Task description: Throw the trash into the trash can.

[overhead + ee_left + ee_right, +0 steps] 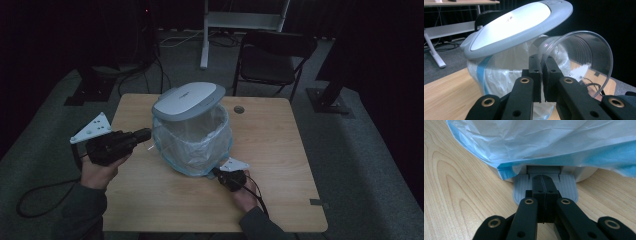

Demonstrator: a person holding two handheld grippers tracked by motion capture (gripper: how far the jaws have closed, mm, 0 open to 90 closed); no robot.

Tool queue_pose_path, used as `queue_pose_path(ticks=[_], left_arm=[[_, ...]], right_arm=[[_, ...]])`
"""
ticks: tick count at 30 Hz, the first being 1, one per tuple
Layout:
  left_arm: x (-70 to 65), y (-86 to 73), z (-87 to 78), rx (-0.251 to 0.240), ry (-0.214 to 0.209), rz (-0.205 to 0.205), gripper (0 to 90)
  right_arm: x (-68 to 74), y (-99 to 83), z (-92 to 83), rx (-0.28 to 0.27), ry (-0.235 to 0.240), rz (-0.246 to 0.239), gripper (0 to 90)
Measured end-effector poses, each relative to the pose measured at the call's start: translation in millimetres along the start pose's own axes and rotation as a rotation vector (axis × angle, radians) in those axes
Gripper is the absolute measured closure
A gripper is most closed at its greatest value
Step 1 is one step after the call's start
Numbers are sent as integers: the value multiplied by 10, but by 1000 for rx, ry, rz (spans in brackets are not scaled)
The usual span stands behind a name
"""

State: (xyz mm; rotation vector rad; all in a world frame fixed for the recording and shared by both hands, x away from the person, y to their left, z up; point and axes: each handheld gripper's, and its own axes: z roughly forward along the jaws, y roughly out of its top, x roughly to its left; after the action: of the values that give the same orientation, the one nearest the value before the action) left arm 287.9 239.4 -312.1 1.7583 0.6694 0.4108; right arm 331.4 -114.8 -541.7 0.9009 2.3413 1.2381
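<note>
Clear plastic, the cup lies on its side with its rim pinched between the clenched jaws of the left gripper, at nine o'clock of the bin. The right gripper, jaws shut together on nothing, presses their tips on the grey pedal at the bin's five o'clock. The lid stands tilted open above the blue-edged liner bag on the wooden table.

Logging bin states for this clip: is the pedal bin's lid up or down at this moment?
Up. The grey lid is tilted above the bag-lined pedal bin, and the right gripper, shut, presses the foot pedal.
</note>
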Motion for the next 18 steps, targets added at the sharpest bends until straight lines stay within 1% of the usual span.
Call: queue_pose_path(ticks=[5, 10, 14, 18], left_arm=[[-13, 5, 74, -4, -5, 4, 870], [-20, 1, 128, -7, -9, 0, 869], [-21, 7, 207, -8, -14, -5, 869], [-43, 19, 273, -6, -17, 1, 869]], right_arm=[[0, 0, 0, 0, 1, 0, 900], [0, 0, 0, 0, 0, -1, 900], [-2, 0, 0, 0, 1, -1, 900], [-3, 0, 0, 0, 1, -2, 900]])
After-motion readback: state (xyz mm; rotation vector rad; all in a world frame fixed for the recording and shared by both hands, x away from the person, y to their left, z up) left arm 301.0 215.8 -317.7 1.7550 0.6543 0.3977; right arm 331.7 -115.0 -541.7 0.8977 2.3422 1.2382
